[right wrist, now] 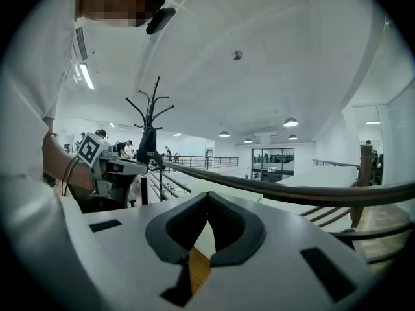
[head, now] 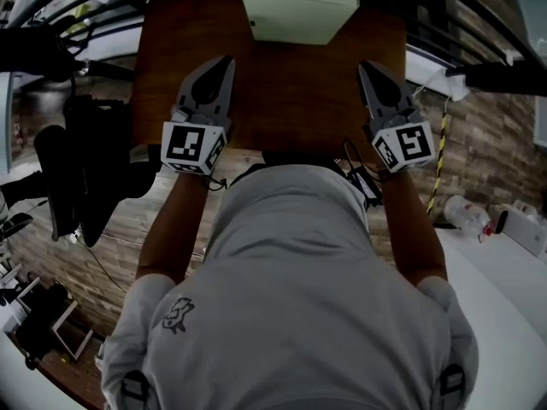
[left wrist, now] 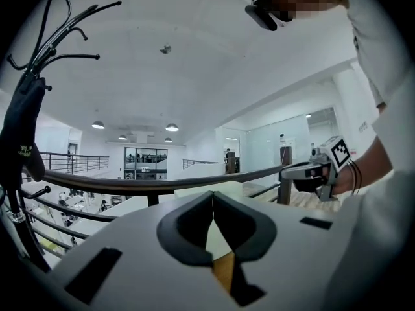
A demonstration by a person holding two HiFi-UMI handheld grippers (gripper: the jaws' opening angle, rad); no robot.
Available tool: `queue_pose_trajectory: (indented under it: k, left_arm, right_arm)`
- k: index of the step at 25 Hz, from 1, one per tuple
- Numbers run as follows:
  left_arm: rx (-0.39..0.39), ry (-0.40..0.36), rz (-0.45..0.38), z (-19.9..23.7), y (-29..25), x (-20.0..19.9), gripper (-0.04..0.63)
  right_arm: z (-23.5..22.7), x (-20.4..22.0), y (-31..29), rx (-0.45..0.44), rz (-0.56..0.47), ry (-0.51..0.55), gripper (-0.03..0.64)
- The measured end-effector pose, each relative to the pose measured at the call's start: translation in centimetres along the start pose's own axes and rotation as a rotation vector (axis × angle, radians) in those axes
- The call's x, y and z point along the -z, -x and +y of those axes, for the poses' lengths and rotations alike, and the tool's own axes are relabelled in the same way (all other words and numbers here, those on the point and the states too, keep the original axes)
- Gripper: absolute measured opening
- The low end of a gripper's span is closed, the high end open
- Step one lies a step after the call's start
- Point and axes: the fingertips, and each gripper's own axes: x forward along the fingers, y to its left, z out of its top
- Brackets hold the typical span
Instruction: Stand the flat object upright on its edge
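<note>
The flat object point(head: 297, 8) is a pale greenish-white slab lying flat at the far edge of the brown wooden table point(head: 282, 92). My left gripper point(head: 226, 61) hovers over the table's left half, pointing at the slab, and my right gripper point(head: 365, 65) mirrors it on the right. Both stand short of the slab and apart from it. In the left gripper view the jaws of the left gripper point(left wrist: 213, 196) meet at the tips with nothing between them. The right gripper point(right wrist: 207, 196) shows the same in its own view: shut and empty. Each gripper view shows the other gripper out to the side.
A metal railing point(left wrist: 130, 183) runs just past the table's far side. A black coat rack point(right wrist: 148, 128) with a dark garment point(head: 85, 161) stands to the left. On the right is a white surface point(head: 504, 306) with a bottle point(head: 466, 214). The person's grey-shirted torso fills the near foreground.
</note>
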Motion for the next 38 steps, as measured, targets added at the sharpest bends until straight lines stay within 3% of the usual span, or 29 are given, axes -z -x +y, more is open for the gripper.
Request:
queue_pose_trajectory:
  k: [7, 12, 20, 28, 38]
  left_arm:
    - [0.031, 0.006, -0.049, -2.4, 4.3, -3.4, 0.014]
    - [0.044, 0.059, -0.057, -3.1, 5.3, -4.0, 0.014]
    - [0.032, 0.064, -0.072, -6.1, 5.9, -4.7, 0.014]
    - [-0.018, 0.056, -0.049, -12.5, 6.4, -4.8, 0.014]
    - [-0.106, 0.055, -0.048, -23.9, 10.2, -4.1, 0.014]
  right_arm:
    - [3.1, -4.1, 2.8, -0.033, -0.050, 0.022, 0.032]
    - [4.6, -4.4, 3.5, -0.055, -0.045, 0.046, 0.032]
    - [3.8, -4.7, 6.3, -0.080, -0.062, 0.042, 0.032]
    - [2.4, -3.8, 11.5, -0.148, -0.061, 0.046, 0.032]
    - [2.2, 0.4, 22.9, -0.244, -0.054, 0.010, 0.032]
